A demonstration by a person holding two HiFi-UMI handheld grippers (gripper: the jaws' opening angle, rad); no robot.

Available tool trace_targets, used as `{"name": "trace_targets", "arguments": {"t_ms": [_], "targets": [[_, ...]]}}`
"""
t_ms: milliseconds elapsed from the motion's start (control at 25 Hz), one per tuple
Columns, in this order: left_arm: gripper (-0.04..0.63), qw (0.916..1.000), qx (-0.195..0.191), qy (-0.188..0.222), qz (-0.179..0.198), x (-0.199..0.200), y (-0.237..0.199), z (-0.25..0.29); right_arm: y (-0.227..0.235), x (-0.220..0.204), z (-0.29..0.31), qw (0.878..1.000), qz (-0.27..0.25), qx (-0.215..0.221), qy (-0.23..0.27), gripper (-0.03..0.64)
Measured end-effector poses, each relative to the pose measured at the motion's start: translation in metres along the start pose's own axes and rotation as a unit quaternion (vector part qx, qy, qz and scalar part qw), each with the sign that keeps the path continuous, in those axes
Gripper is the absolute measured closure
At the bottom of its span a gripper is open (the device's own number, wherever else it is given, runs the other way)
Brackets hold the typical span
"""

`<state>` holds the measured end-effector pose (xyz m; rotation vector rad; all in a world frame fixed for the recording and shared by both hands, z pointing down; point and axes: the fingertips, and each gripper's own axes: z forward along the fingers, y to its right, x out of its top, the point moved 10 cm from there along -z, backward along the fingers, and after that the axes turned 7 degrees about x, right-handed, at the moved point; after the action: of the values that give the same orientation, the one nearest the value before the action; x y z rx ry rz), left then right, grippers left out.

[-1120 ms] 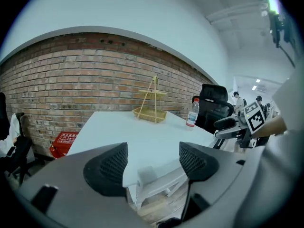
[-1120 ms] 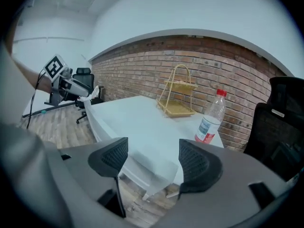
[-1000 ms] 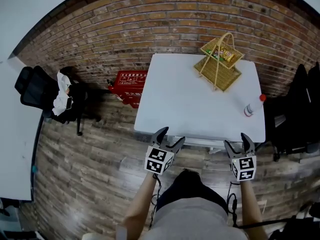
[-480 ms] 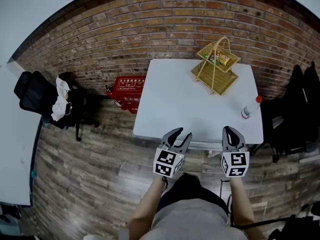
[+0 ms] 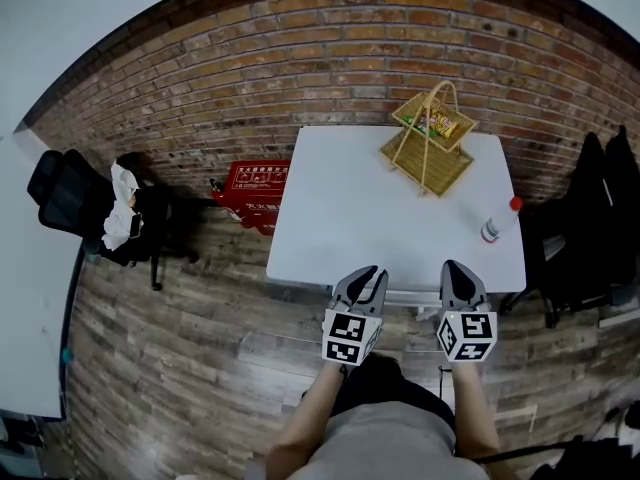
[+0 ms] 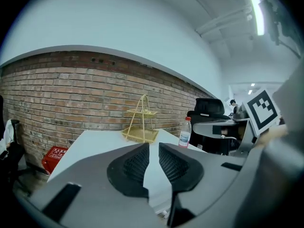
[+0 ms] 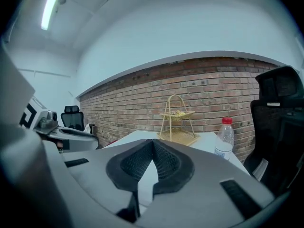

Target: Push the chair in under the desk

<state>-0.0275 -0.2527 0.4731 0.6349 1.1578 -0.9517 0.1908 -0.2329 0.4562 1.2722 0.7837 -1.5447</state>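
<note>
Both jaws have just been closing on nothing: right gripper (image 5: pixel 455 276) together, left gripper (image 5: pixel 362 280) a slit short, so no hold on anything; the chair (image 5: pixel 70 193) (far off the left gripper's left) stands well apart from the desk (image 5: pixel 340 218)

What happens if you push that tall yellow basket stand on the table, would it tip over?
It would probably tip easily if pushed up high: the two-tier basket stand is tall, with a thin looped handle above a narrower top tray. It looks like open weave, so it is likely light and would slide on the smooth white table if pushed low.
</note>
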Motion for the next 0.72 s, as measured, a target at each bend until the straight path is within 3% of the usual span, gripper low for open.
{"name": "trace_targets", "arguments": {"t_ms": [720], "targets": [[0.539,0.9999,0.013,0.01,-0.002,0.008,-0.004,0.002,-0.02,0.001,0.015,1.0,-0.022,0.019,-0.009,0.601]]}}
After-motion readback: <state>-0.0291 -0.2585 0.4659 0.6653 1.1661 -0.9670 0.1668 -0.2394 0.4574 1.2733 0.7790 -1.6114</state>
